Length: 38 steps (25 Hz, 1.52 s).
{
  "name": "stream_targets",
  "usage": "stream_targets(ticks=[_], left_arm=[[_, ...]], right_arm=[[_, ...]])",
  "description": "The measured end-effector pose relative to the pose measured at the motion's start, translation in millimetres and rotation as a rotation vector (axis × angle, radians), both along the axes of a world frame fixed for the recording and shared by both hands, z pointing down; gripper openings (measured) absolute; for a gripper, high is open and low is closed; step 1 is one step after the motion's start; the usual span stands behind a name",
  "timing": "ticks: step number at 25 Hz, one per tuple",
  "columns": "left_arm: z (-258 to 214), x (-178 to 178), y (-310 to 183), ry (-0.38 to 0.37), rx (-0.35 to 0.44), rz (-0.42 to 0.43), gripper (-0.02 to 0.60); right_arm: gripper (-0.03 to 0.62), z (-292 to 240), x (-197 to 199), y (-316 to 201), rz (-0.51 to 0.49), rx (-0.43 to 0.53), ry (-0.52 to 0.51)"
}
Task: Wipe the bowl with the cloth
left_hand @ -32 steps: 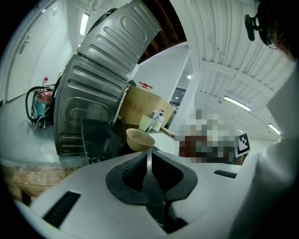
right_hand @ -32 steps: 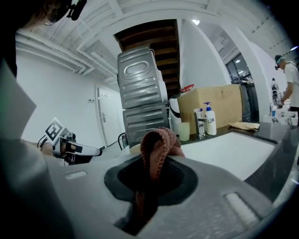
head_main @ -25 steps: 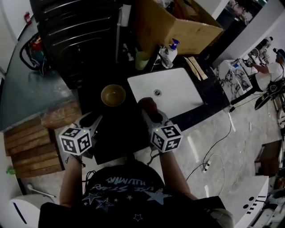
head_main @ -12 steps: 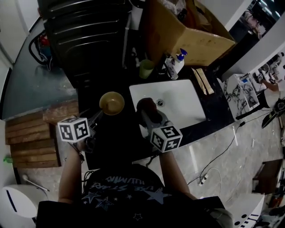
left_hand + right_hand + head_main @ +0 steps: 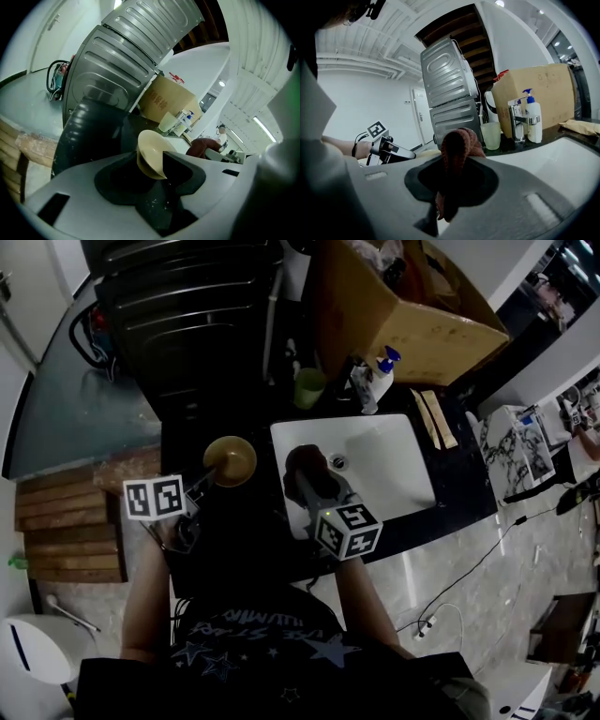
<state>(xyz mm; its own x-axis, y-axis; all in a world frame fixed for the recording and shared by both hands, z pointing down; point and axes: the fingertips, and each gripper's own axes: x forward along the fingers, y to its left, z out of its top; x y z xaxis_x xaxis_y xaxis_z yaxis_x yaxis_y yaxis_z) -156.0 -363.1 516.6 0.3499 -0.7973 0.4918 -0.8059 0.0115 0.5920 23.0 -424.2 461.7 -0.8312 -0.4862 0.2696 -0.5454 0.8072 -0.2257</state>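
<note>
A tan bowl (image 5: 230,460) stands on the black counter (image 5: 248,531) left of the sink. My left gripper (image 5: 202,487) reaches it from the near left. In the left gripper view the bowl (image 5: 151,151) has its near rim between the fingers of that gripper (image 5: 149,160). Its jaws have just been opening and stand wide, and I see no pad pressing on the rim. My right gripper (image 5: 307,476) is shut on a dark red cloth (image 5: 302,461), held bunched over the sink's left edge. In the right gripper view the cloth (image 5: 457,143) hangs from that gripper (image 5: 454,161).
A white sink (image 5: 384,474) lies to the right of the bowl. Behind it stand a green cup (image 5: 307,387), a faucet and a soap bottle (image 5: 382,376). A cardboard box (image 5: 403,306) and a dark ribbed appliance (image 5: 187,315) block the back. Wooden planks (image 5: 66,531) lie at left.
My left gripper has moved forward to the bowl and rolled, so its marker cube shows another face. My right gripper has carried the cloth a little forward along the sink's left edge.
</note>
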Motion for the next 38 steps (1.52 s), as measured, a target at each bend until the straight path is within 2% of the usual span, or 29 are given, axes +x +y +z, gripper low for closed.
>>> stream_targets(ticks=[3,7,9,12,16,23,26,30,32,38], left_arm=[[2,-2,-2,0.023,-0.029,-0.021,0.152],[8,5,-3,0.114,-0.099,-0.007,0.150],[11,6,-3,0.115,-0.115,-0.006,0.147],[11,5,-3,0.099,-0.126,-0.010,0.095],[11,6,-2,0.056,-0.133,0.012,0.031],[1,0,10,-0.033,-0.110,0.038,0.021],[-5,-4,16,-0.100,-0.100,0.047,0.021],[-12,-9,25,-0.160,-0.076,0.041,0.021],[-14,-10,29,-0.188,-0.072,0.042,0.021],[-25,-5,44,-0.304,-0.039,0.081,0.021]], right_arm=[[0.054,0,3,-6,-0.009,0.000,-0.002],[0.054,2,6,-12,-0.018,-0.005,-0.010],[0.054,3,5,-14,-0.024,-0.007,-0.011],[0.054,4,3,-13,-0.028,-0.004,-0.006],[0.054,2,2,-8,-0.005,-0.002,-0.002],[0.054,-9,-13,22,-0.028,0.008,-0.009],[0.054,-22,-27,45,-0.082,0.029,-0.044],[0.054,-44,-56,84,-0.204,0.075,-0.073],[0.054,-45,-73,103,-0.253,0.080,-0.034],[0.054,-20,-114,141,-0.354,0.060,0.215]])
